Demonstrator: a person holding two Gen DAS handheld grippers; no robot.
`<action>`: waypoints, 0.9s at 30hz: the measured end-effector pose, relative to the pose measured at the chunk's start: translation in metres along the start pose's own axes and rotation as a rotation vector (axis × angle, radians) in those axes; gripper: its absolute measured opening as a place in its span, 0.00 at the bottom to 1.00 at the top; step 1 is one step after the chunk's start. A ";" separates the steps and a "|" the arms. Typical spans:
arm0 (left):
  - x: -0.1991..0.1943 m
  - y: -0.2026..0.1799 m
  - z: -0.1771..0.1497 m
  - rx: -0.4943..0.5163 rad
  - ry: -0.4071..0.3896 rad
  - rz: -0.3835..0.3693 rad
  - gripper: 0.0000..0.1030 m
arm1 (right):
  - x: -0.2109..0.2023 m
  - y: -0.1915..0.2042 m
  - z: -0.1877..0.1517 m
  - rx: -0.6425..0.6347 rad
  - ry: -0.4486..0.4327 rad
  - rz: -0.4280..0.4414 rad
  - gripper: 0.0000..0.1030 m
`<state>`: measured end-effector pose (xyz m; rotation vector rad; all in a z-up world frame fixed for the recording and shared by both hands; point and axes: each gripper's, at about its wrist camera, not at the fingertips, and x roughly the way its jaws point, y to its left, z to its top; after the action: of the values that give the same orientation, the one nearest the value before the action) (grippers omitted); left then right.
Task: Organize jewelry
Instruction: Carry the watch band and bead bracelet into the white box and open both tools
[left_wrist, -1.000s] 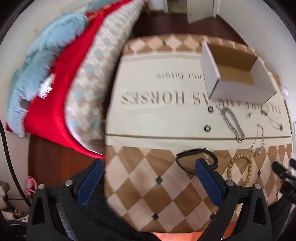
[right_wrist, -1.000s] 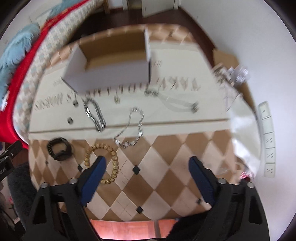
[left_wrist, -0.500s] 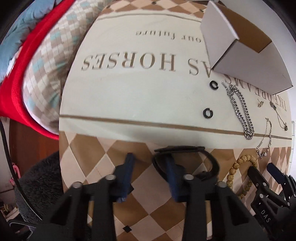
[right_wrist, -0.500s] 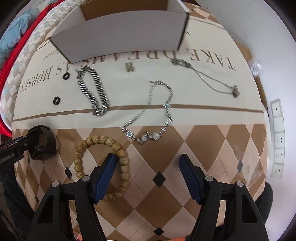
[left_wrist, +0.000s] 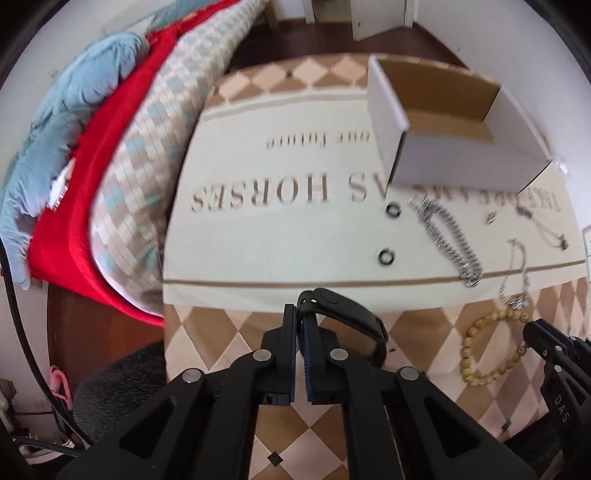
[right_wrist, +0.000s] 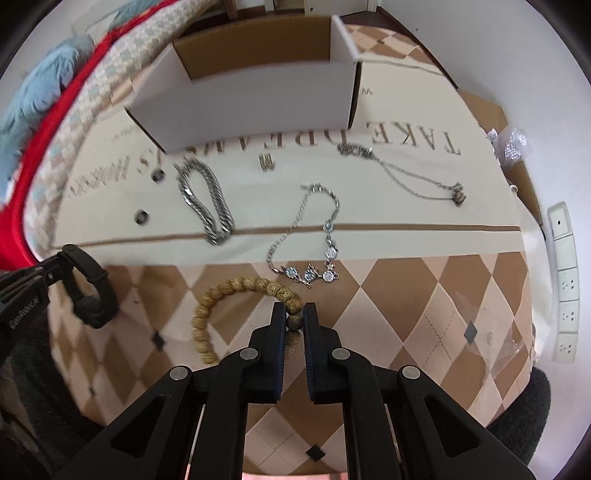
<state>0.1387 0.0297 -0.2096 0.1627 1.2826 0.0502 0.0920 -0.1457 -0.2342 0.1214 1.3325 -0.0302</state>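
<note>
Left gripper (left_wrist: 300, 317) and right gripper (right_wrist: 294, 317) both clamped

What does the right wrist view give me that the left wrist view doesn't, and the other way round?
Only the right wrist view shows the right gripper shut on the wooden bead bracelet, plus the white wall sockets.

Only the left wrist view shows the left gripper shut on the black wristband from behind, and the pink hanger on the floor.

Both show the white cardboard box, heavy silver chain bracelet, two small black rings, thin pendant necklace, and red blanket.
</note>
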 end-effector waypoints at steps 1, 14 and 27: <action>-0.005 -0.001 0.001 -0.003 -0.015 -0.004 0.01 | -0.010 -0.003 0.002 0.002 -0.010 0.005 0.09; -0.063 -0.023 0.018 -0.011 -0.132 -0.060 0.01 | -0.068 -0.023 0.045 0.044 -0.141 0.042 0.09; -0.109 -0.023 0.106 -0.030 -0.217 -0.235 0.01 | -0.128 -0.035 0.122 0.035 -0.276 0.120 0.09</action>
<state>0.2077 -0.0169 -0.0806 -0.0092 1.0768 -0.1466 0.1764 -0.1998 -0.0842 0.2185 1.0480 0.0307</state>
